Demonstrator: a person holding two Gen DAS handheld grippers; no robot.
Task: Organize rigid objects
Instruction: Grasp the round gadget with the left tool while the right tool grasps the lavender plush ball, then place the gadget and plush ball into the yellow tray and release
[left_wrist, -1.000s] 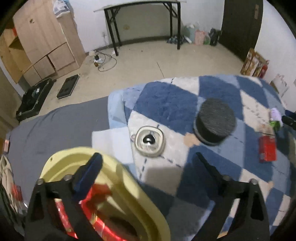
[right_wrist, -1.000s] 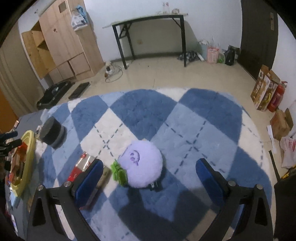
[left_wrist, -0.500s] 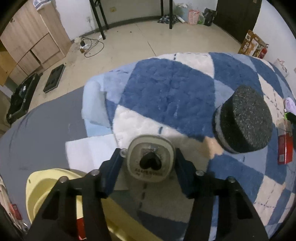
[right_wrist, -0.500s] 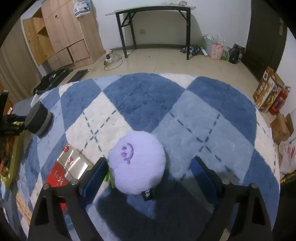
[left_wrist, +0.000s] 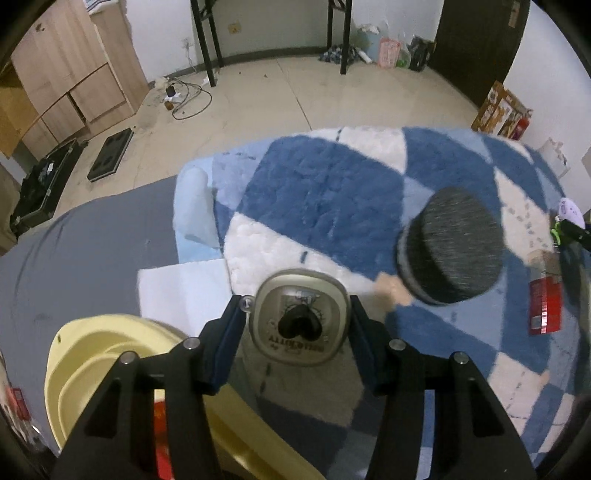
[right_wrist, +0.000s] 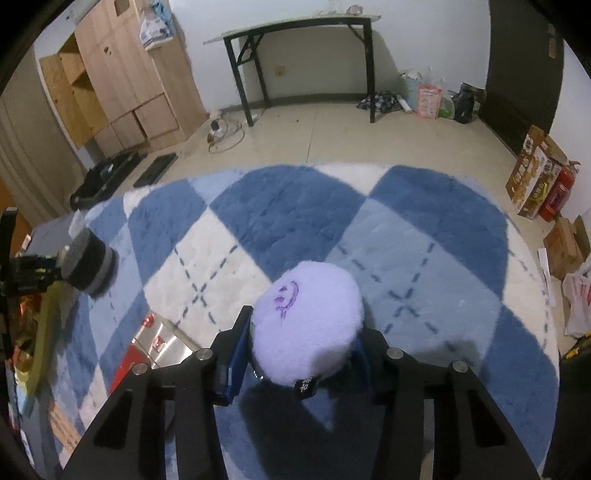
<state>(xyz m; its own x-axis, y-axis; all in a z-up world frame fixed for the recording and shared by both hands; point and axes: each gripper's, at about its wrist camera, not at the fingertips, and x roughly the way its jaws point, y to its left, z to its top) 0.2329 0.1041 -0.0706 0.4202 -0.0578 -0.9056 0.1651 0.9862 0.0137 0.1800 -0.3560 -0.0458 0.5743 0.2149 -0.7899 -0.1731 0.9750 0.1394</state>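
A beige rounded-square case (left_wrist: 301, 317) with a dark heart in its middle lies on the blue and white checked rug (left_wrist: 325, 199). My left gripper (left_wrist: 297, 314) is shut on it, one pad against each side. A round purple plush object (right_wrist: 306, 317) with a drawn face sits on the rug between the pads of my right gripper (right_wrist: 303, 332), which is shut on it. In the left wrist view that plush object (left_wrist: 570, 211) shows small at the far right edge.
A dark grey foam cylinder (left_wrist: 452, 251) stands on the rug right of the case. A red packet (left_wrist: 545, 306) lies beyond it. A yellow basin (left_wrist: 107, 354) with red things inside sits at my lower left on a grey sheet (left_wrist: 85, 258). Bare floor, a cabinet and a black table lie behind.
My left gripper moved from above the basin to the beige case and closed on it. My right gripper came forward around the purple plush object and closed on it.
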